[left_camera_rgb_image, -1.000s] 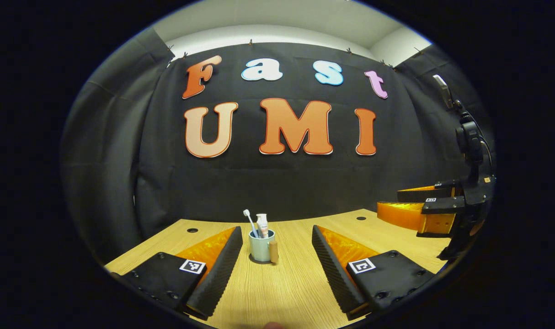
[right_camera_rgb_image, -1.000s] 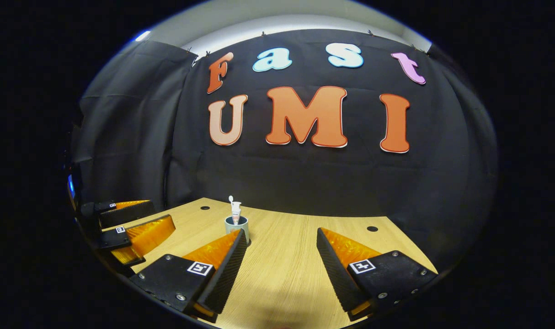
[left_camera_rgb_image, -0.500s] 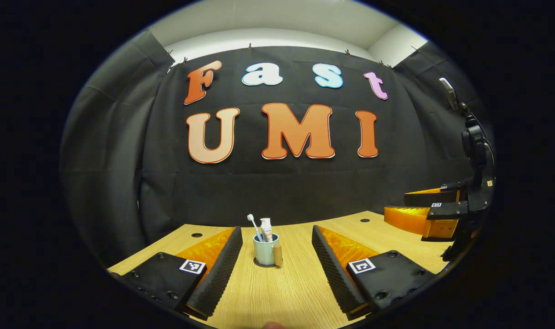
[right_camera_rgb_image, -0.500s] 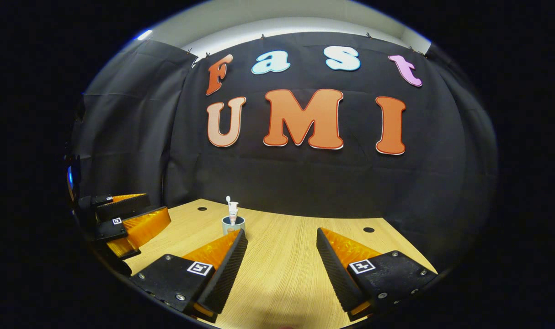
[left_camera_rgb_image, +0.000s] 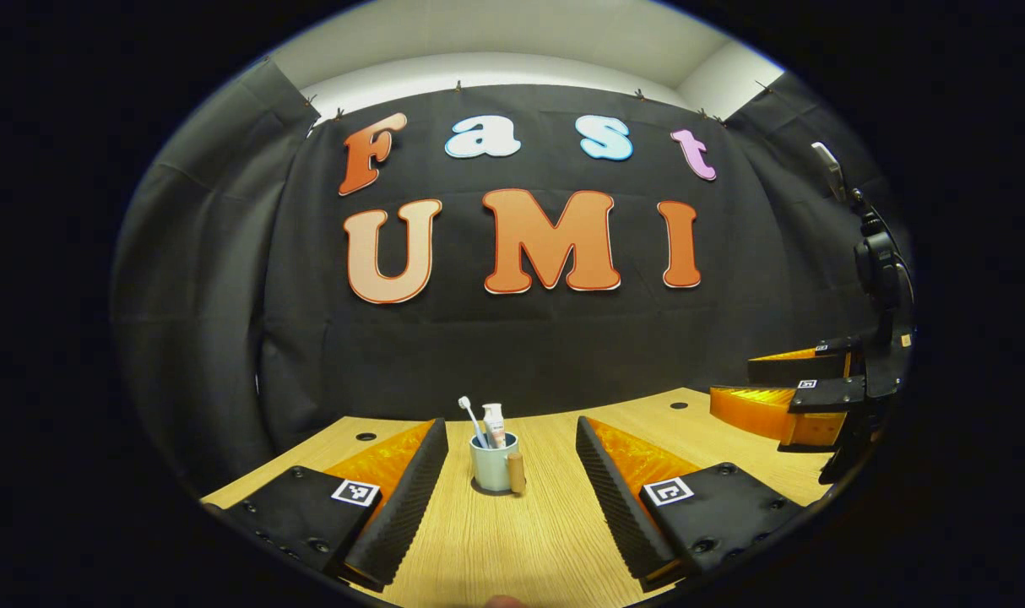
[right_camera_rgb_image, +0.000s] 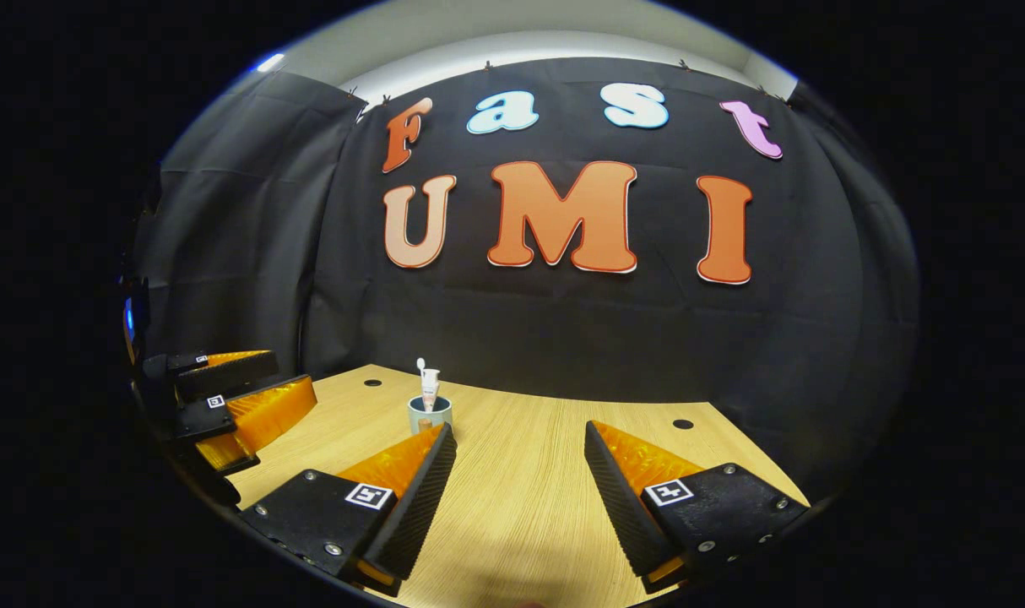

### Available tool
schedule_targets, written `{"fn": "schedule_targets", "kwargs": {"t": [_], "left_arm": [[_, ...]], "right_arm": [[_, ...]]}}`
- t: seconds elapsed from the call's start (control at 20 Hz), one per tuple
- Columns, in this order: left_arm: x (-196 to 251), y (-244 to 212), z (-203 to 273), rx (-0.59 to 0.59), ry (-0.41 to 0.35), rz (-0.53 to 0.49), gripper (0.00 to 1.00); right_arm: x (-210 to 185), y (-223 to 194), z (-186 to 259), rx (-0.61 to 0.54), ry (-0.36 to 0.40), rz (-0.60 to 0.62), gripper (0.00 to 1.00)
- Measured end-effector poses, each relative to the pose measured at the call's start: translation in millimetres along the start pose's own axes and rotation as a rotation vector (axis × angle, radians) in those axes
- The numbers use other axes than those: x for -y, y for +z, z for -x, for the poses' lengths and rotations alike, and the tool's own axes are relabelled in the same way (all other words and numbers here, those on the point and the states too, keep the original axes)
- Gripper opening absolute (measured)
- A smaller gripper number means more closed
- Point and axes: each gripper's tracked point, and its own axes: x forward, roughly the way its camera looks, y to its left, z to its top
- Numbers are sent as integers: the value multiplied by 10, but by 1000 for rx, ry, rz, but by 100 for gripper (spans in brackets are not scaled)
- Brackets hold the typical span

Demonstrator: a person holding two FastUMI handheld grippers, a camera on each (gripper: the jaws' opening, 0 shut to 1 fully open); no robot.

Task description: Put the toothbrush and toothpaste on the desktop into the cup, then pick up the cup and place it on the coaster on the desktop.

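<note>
Both hand-held grippers (left_camera_rgb_image: 508, 456) (right_camera_rgb_image: 519, 452) gape empty; toothbrush (left_camera_rgb_image: 472, 416) and toothpaste (left_camera_rgb_image: 495, 422) stand in the cup (left_camera_rgb_image: 492, 463). We should clamp its body squarely; the coaster possibly lies underneath.

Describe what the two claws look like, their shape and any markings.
Both match. The left claw and right claw each have two wedge-shaped fingers with ribbed inner faces, on black plates with screws. Each plate carries a small square black-and-white marker. A black mount with a cable rises behind the right claw in the left gripper view.

Even overhead light leaves the worktop (left_camera_rgb_image: 521, 540) bright and sharp, with soft shadows and strong fisheye bending at the edges.
</note>
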Motion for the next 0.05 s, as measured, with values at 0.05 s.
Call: {"fn": "schedule_targets", "kwargs": {"t": [0.05], "left_arm": [[4,1,-7,1,-1,-1,98]], "right_arm": [[4,-9,-3,-2,-1,-7,93]]}}
